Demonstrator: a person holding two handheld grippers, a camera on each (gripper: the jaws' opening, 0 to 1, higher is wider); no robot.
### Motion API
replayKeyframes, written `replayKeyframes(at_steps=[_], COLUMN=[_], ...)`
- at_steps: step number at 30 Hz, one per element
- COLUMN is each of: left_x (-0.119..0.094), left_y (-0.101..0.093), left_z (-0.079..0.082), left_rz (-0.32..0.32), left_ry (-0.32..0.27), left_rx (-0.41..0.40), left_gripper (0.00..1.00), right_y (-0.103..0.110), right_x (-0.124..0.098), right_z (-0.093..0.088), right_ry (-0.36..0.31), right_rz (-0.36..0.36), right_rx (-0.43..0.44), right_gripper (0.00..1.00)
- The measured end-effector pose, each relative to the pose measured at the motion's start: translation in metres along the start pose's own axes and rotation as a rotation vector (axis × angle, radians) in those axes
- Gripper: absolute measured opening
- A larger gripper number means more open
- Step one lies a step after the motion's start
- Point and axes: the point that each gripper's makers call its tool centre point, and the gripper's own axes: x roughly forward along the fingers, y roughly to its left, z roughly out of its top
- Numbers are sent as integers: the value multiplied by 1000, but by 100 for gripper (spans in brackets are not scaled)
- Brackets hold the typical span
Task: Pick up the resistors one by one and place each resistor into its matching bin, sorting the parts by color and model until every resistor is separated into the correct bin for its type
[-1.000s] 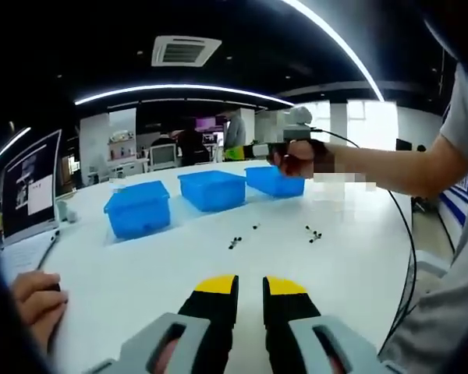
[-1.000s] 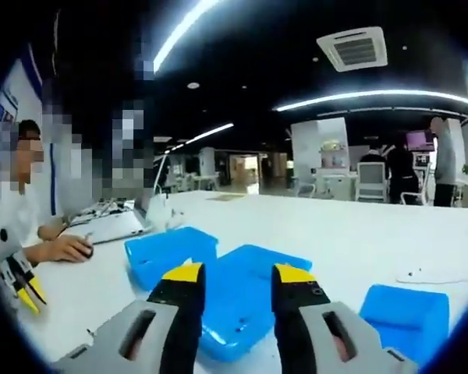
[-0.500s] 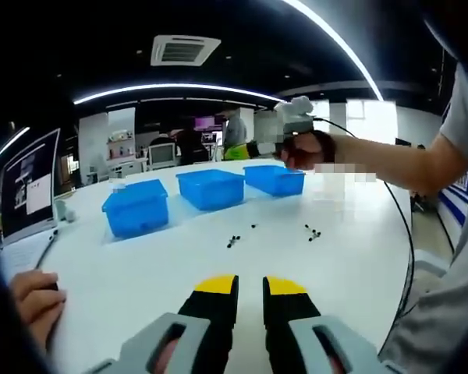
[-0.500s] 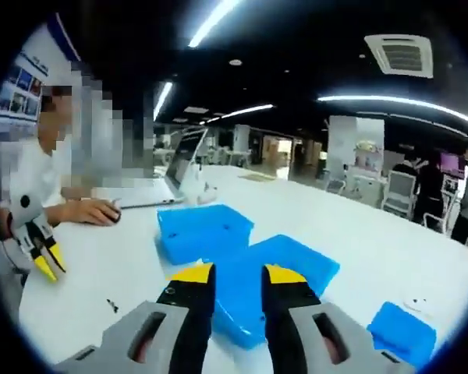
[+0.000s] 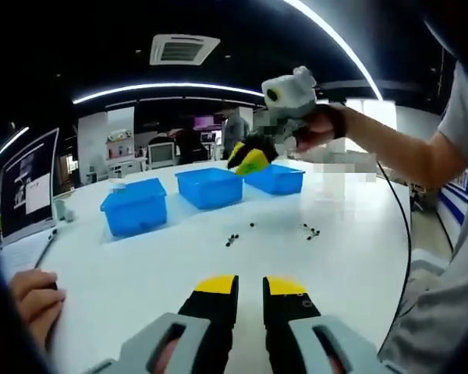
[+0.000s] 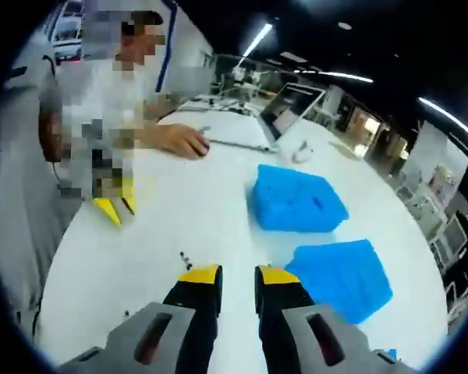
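Observation:
Small dark resistors lie loose on the white table (image 5: 351,257), in little groups at the middle (image 5: 232,239) and to the right (image 5: 310,230). Three blue bins stand in a row behind them: left (image 5: 134,206), middle (image 5: 209,187), right (image 5: 274,178). My left gripper (image 5: 250,287) rests low at the near table edge, its jaws close together with nothing between them. My right gripper (image 5: 249,160) hangs high over the middle and right bins, held by a hand. In the right gripper view its jaws (image 6: 238,274) are nearly together and hold nothing, above bare table near a resistor (image 6: 185,259) and two bins (image 6: 300,209).
An open laptop (image 5: 27,187) stands at the table's left, with a person's hand (image 5: 31,300) resting near it. The right gripper's cable (image 5: 402,226) trails down at the right. In the right gripper view a person sits beside the table and the left gripper (image 6: 113,209) shows below them.
My right gripper has risen from over the bins, swung back toward the person, and its jaws have narrowed from wide open. The left gripper has stayed put.

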Motion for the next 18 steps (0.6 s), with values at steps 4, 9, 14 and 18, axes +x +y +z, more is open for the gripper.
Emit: replayKeyframes(at_steps=[4, 9, 14, 18], left_x=[0, 0, -2, -3], left_y=[0, -1, 3, 4], left_z=[1, 2, 1, -3], left_rz=[1, -2, 7, 10], left_ry=[-3, -8, -4, 5], left_rx=[0, -2, -6, -10], left_gripper=[16, 16, 16, 16], right_y=[23, 33, 33, 35], right_x=[14, 30, 35, 37], right_z=[-18, -43, -46, -51], right_ry=[101, 209, 219, 232], right_rz=[96, 148, 148, 149], right_rx=[-12, -14, 10, 23], right_gripper=[17, 16, 13, 13])
